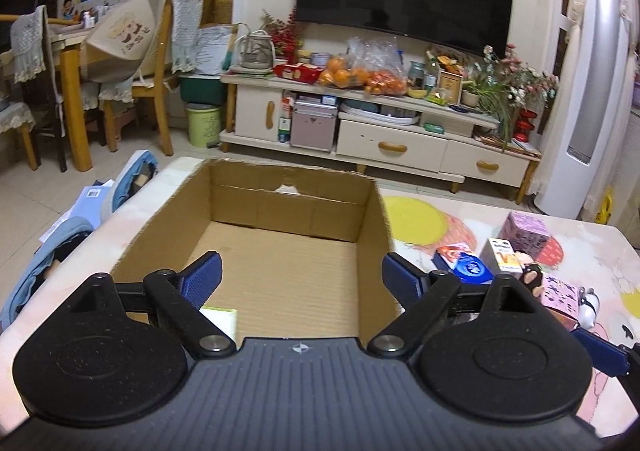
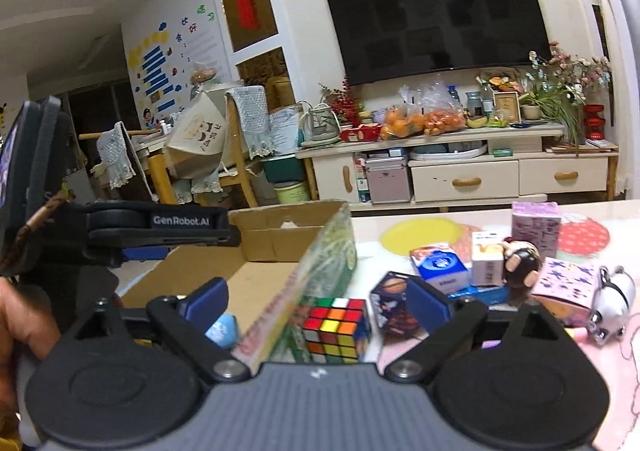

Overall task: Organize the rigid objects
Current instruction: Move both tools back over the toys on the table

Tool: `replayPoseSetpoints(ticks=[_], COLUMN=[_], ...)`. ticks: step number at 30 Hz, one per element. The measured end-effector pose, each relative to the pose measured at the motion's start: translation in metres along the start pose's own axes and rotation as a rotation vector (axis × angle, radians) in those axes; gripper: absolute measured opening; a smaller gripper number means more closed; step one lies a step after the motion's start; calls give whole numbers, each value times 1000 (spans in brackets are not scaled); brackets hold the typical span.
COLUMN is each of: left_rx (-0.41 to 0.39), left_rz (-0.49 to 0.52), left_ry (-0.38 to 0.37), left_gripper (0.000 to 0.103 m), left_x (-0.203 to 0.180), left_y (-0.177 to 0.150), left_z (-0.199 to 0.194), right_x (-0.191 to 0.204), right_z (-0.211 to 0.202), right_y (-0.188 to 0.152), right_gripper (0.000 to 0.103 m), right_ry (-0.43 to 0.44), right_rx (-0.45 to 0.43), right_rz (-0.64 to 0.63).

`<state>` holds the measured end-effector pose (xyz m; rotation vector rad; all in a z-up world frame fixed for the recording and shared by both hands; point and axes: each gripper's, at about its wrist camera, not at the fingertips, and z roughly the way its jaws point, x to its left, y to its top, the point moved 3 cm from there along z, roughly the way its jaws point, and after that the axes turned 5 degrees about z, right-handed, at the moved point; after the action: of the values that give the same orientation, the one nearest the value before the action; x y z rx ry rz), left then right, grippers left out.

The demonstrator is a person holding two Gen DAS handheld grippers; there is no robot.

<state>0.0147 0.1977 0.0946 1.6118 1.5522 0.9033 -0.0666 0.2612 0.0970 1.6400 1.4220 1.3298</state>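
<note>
An open cardboard box [image 1: 280, 263] sits on the table; a pale green-edged flat box [image 1: 220, 321] lies in its near left corner. My left gripper [image 1: 300, 273] is open and empty above the box's near edge. My right gripper [image 2: 318, 303] is open, low over the table beside the box's printed outer wall [image 2: 328, 263]. A Rubik's cube [image 2: 336, 329] stands between its fingers, untouched. A dark planet-print box [image 2: 390, 303] stands by the right finger. The left gripper's body [image 2: 160, 229] shows in the right wrist view.
Small boxes stand right of the carton: a blue one [image 2: 440, 265], a white one [image 2: 486, 259], tall pink ones [image 2: 536, 227] [image 1: 524, 233]. A dark figurine [image 2: 520, 261] and a panda toy [image 2: 612, 305] stand near. A TV cabinet [image 1: 380, 123] is beyond.
</note>
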Motion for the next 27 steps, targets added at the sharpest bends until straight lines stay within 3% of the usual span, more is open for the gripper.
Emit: replayPoseSetpoints(ticks=[27], left_rx=[7], left_rz=[171], left_ry=[-86], left_gripper=[103], left_x=[-13], left_y=[-5], left_z=[13], right_x=[-57], right_z=[-15], right_y=[-13], right_gripper=[98], right_ry=[-91], right_rx=[-19], right_rz=[-43])
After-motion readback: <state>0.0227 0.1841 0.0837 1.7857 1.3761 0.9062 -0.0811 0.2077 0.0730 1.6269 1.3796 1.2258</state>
